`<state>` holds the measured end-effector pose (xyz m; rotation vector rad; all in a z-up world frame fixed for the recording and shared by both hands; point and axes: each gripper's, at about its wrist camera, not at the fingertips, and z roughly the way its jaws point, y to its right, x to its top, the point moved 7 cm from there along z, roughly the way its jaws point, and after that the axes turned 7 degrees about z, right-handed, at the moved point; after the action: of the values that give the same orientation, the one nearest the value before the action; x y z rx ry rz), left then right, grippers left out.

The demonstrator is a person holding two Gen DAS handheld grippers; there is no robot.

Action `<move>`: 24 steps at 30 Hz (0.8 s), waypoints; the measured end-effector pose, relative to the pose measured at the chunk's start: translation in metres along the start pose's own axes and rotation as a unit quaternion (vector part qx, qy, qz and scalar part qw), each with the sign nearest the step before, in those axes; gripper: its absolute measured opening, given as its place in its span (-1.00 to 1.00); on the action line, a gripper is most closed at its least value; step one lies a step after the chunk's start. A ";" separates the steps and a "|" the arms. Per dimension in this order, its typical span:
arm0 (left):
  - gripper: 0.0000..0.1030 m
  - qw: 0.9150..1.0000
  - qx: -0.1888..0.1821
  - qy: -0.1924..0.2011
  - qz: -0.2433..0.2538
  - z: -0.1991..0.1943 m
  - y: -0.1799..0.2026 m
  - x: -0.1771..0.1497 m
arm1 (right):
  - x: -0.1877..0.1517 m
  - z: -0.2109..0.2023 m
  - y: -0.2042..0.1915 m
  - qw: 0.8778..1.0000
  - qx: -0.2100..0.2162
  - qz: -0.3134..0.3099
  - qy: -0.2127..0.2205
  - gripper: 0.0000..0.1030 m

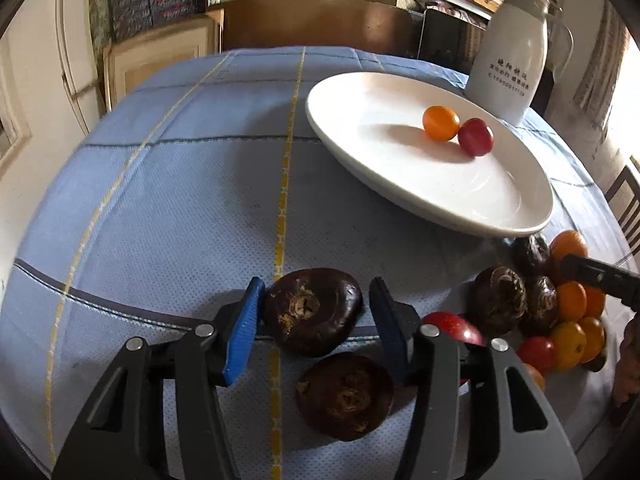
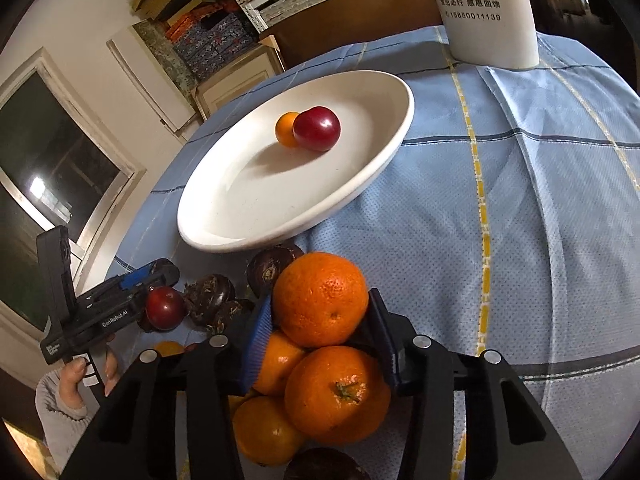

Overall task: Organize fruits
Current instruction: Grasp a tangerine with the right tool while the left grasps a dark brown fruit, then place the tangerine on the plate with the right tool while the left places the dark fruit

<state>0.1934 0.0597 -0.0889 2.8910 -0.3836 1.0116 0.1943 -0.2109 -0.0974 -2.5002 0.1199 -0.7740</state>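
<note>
A dark brown water chestnut (image 1: pixel 314 308) lies on the blue cloth between the pads of my left gripper (image 1: pixel 316 286), which is shut on it. A second chestnut (image 1: pixel 344 396) lies just below it. My right gripper (image 2: pixel 320 298) is shut on the top mandarin (image 2: pixel 320 304) of a pile of mandarins (image 2: pixel 336 392). The white plate (image 2: pixel 260 208) behind holds a red cherry tomato (image 2: pixel 317 128) and an orange one (image 2: pixel 285 130). In the right wrist view the left gripper (image 2: pixel 160 272) sits at the left, beside a red fruit (image 2: pixel 164 308) and more chestnuts (image 2: pixel 208 296).
A tall white jug (image 1: pixel 512 72) with printed text stands behind the plate (image 1: pixel 380 160). The mixed fruit pile (image 1: pixel 560 312) lies at the plate's near right rim. A wooden chair back (image 1: pixel 628 208) shows at the right table edge. Shelves with boxes line the far wall.
</note>
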 end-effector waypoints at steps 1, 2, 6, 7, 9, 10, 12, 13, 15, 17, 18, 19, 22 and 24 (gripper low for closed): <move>0.02 1.000 -0.004 0.000 -0.003 0.000 -0.001 0.000 | 0.000 -0.001 0.000 1.000 -0.002 -0.002 0.001 -0.09; -0.02 1.000 -0.003 0.000 -0.006 0.000 -0.002 0.000 | 0.000 -0.001 0.000 1.000 -0.004 -0.004 0.003 -0.09; -0.10 1.000 0.010 0.005 -0.002 -0.003 -0.003 -0.001 | 0.000 -0.006 0.002 1.000 -0.015 -0.009 0.015 -0.09; -0.10 1.000 0.010 0.005 -0.003 -0.003 -0.004 -0.001 | 0.000 -0.008 0.003 1.000 -0.018 -0.008 0.019 -0.09; -0.11 1.000 0.011 0.011 -0.009 -0.006 -0.006 0.001 | 0.003 -0.010 0.006 1.000 -0.017 -0.004 0.023 -0.09; -0.11 1.000 0.012 0.018 -0.013 -0.009 -0.008 0.002 | 0.004 -0.012 0.007 1.000 -0.016 -0.001 0.026 -0.09; -0.11 0.999 0.012 0.033 -0.023 -0.018 -0.012 0.005 | 0.005 -0.017 0.007 0.999 -0.016 0.000 0.033 -0.09; -0.11 0.999 0.011 0.041 -0.025 -0.024 -0.013 0.006 | 0.006 -0.020 0.008 0.999 -0.016 0.000 0.037 -0.09; -0.11 0.998 0.005 0.061 -0.027 -0.036 -0.011 0.012 | 0.009 -0.030 0.007 0.998 -0.012 0.001 0.055 -0.09; -0.11 0.997 -0.001 0.078 -0.027 -0.048 -0.005 0.021 | 0.015 -0.046 0.003 0.996 0.000 0.000 0.084 -0.09; -0.11 0.996 -0.005 0.083 -0.024 -0.051 0.000 0.027 | 0.018 -0.051 0.003 0.996 0.003 -0.001 0.094 -0.09; -0.11 0.996 -0.008 0.085 -0.017 -0.053 0.007 0.036 | 0.022 -0.056 0.000 0.994 0.005 -0.001 0.106 -0.09; -0.11 0.997 -0.011 0.080 0.003 -0.046 0.027 0.061 | 0.038 -0.057 -0.009 0.993 0.010 -0.003 0.115 -0.09; -0.10 0.997 -0.012 0.077 0.013 -0.038 0.039 0.074 | 0.052 -0.047 -0.016 0.994 0.008 -0.002 0.106 -0.09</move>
<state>0.2165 0.0110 -0.0138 2.7695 -0.4230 1.2147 0.2102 -0.2303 -0.0301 -2.3982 0.1816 -1.0382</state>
